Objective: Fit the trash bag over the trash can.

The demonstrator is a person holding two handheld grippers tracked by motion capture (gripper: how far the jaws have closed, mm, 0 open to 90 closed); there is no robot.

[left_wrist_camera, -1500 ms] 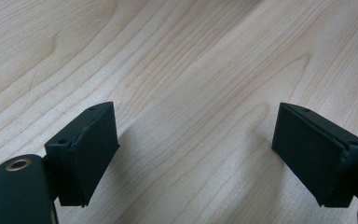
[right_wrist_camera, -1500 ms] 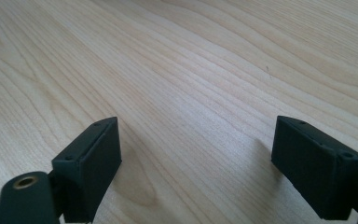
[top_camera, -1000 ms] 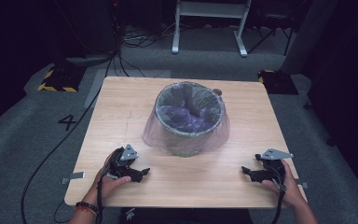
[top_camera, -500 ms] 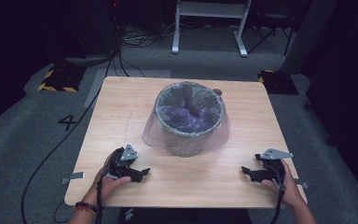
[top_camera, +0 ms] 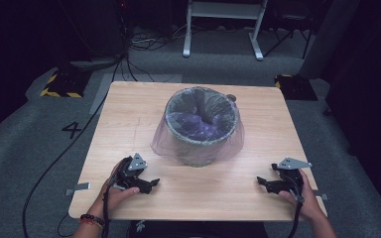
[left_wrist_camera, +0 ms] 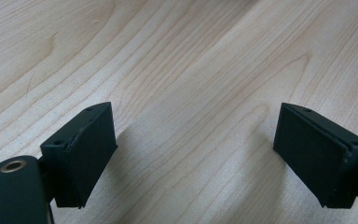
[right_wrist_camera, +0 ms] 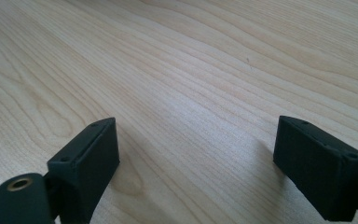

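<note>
A grey mesh waste bin [top_camera: 202, 126] lined with a translucent purple bag stands upright at the middle of the wooden table [top_camera: 129, 119]; the bag's skirt drapes over its outside. My left gripper [top_camera: 150, 185] rests on the table near the front left, held by a hand, jaws wide apart with bare wood between them [left_wrist_camera: 193, 154]. At the front right my right gripper [top_camera: 262, 184] lies on the table in the other hand, also open with nothing but wood between its jaws [right_wrist_camera: 196, 158]. Both point inward, well short of the bin.
A small dark round object [top_camera: 231, 97] lies on the table just behind the bin. A cable [top_camera: 54, 163] trails from the left gripper down across the grey floor. A white frame's legs [top_camera: 223, 29] stand behind the table.
</note>
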